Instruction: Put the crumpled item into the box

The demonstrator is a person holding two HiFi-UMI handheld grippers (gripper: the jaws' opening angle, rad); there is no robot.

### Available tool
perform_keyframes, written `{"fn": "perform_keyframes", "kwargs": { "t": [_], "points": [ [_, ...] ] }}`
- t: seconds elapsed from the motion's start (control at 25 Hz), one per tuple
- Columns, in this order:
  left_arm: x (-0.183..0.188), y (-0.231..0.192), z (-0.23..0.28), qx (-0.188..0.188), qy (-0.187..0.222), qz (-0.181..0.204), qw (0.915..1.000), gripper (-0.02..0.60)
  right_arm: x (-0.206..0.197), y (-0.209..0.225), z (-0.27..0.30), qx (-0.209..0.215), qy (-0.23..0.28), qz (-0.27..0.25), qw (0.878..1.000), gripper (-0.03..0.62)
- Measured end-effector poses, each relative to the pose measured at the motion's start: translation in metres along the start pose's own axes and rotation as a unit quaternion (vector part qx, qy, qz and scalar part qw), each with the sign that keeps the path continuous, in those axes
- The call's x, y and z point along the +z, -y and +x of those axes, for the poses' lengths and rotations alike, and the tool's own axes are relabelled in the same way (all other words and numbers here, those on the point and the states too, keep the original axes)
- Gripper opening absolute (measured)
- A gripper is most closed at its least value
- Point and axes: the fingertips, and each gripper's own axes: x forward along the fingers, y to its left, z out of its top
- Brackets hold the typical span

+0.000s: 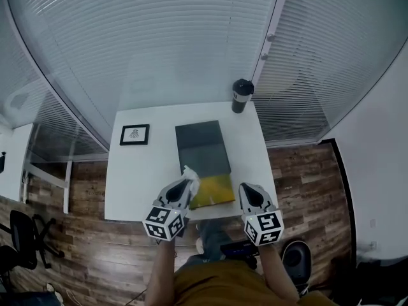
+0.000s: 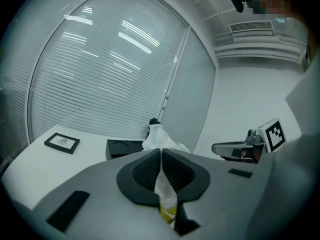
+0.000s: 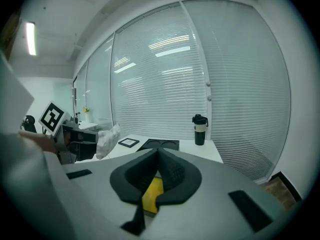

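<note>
A white crumpled item (image 2: 159, 140) is pinched between the jaws of my left gripper (image 2: 161, 158), which is shut on it. In the head view the crumpled item (image 1: 190, 174) hangs at the left gripper's (image 1: 186, 187) tip, over the left edge of the box's yellow near part (image 1: 215, 191). The box's dark far part (image 1: 203, 146) lies flat on the white table (image 1: 150, 171). My right gripper (image 1: 247, 195) hovers just right of the yellow part. Its jaws (image 3: 158, 159) are together with nothing between them, and yellow shows below them.
A black-framed picture (image 1: 134, 134) lies on the table's far left. A dark tumbler (image 1: 241, 95) stands at the far right corner. Glass walls with blinds (image 1: 191, 37) run behind the table. Wooden floor (image 1: 306, 177) lies around it, with an office chair (image 1: 22, 238) at the left.
</note>
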Motion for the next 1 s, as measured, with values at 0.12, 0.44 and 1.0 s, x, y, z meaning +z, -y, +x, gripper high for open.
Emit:
{"fn": "perform_keyframes", "kwargs": {
  "t": [0.12, 0.44, 1.0],
  "points": [
    [0.002, -0.001, 0.005, 0.0, -0.002, 0.004, 1.0, 0.035, 0.0, 0.003, 0.004, 0.003, 0.001, 0.001, 1.0, 0.012],
    [-0.005, 0.0, 0.01, -0.002, -0.011, 0.005, 0.9999, 0.035, -0.008, 0.005, 0.012, 0.009, -0.005, 0.003, 1.0, 0.012],
    [-0.05, 0.0, 0.031, -0.016, -0.077, 0.008, 0.9969, 0.036, -0.04, 0.018, 0.024, 0.009, -0.045, 0.009, 0.999, 0.012]
  ]
}}
